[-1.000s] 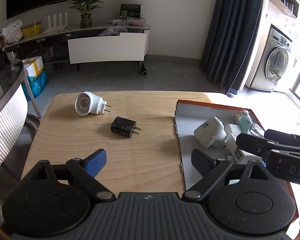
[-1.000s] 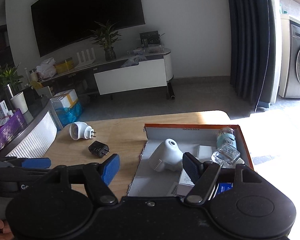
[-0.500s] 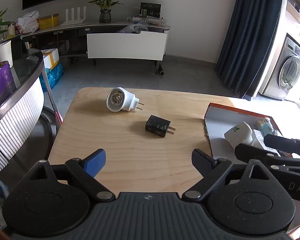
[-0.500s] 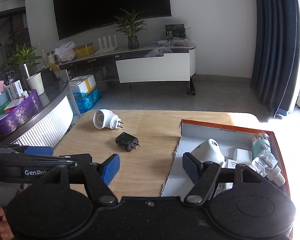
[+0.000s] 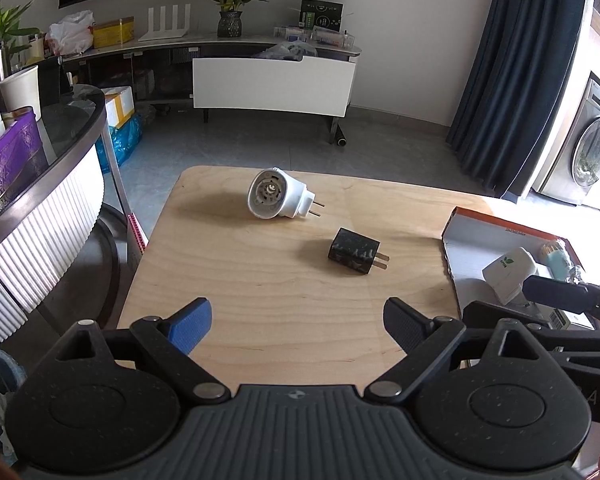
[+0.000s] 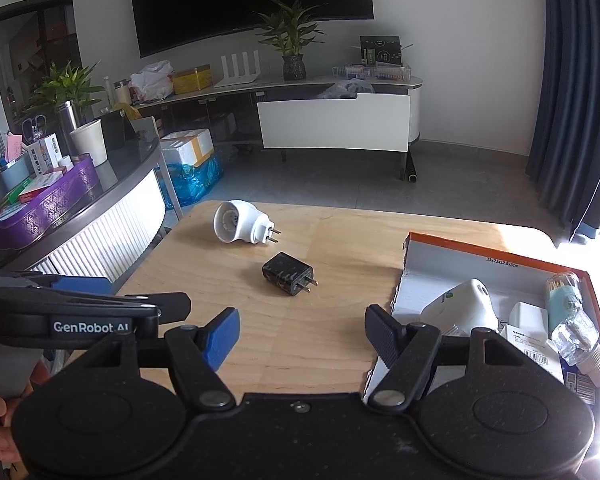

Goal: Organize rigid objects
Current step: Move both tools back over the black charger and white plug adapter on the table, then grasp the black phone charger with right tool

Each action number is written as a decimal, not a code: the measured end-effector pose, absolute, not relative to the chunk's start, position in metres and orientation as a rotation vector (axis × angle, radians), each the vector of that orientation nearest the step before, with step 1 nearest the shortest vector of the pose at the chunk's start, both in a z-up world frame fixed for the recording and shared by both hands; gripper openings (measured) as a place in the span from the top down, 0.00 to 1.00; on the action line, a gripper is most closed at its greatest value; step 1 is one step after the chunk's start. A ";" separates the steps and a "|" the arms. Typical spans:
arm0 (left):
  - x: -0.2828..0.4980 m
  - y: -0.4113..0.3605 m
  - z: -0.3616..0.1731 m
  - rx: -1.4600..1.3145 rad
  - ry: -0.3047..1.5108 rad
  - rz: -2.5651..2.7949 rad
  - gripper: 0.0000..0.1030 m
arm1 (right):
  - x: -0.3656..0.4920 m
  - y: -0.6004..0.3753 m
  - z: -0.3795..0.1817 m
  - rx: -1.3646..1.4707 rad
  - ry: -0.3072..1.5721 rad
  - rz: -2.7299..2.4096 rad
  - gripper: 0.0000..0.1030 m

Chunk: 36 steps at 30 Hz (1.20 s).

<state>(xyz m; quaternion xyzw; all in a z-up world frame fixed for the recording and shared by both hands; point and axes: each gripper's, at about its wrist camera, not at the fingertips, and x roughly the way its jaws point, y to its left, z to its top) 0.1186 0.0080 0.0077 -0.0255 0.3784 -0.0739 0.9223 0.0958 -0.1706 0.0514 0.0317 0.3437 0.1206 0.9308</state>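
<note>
A white plug-in device point(image 5: 276, 199) point(image 6: 240, 227) lies on its side at the far left of the wooden table point(image 5: 260, 300), prongs pointing right. A black charger point(image 5: 355, 256) point(image 6: 288, 273) lies nearer the middle. An orange-rimmed cardboard box point(image 5: 500, 232) point(image 6: 496, 254) on the right holds a white device point(image 6: 460, 308), a small bottle point(image 6: 578, 330) and other items. My left gripper point(image 5: 298, 326) hovers open over the near table edge with nothing between its fingers. My right gripper point(image 6: 302, 330) is open too, empty, near the box's left wall.
A curved counter with a purple tray point(image 6: 48, 204) stands left of the table. A white TV bench point(image 5: 274, 80), a plant and a dark curtain are at the back. A washing machine point(image 5: 588, 152) stands at the right.
Both grippers have moved left along the near side of the table; the two plugs now sit closer to the middle of each view and the box has slid toward the right edge. Both stay open.
</note>
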 end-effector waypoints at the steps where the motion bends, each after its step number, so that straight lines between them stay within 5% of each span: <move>1: 0.119 0.009 0.007 -0.053 0.778 -0.151 0.08 | 0.098 -0.169 0.050 0.063 0.709 0.255 0.20; 27: 0.169 0.059 -0.012 -0.074 0.790 -0.110 0.04 | 0.253 -0.117 -0.018 -0.163 0.892 0.525 0.21; 29: 0.177 0.057 -0.014 -0.068 0.783 -0.121 0.04 | 0.257 -0.117 -0.025 -0.172 0.918 0.520 0.27; 33: 0.194 0.051 -0.017 -0.063 0.758 -0.142 0.00 | 0.249 -0.122 -0.027 -0.127 0.928 0.484 0.57; 36: 0.211 0.044 -0.019 -0.057 0.728 -0.177 0.00 | 0.236 -0.126 -0.025 -0.111 0.943 0.405 0.57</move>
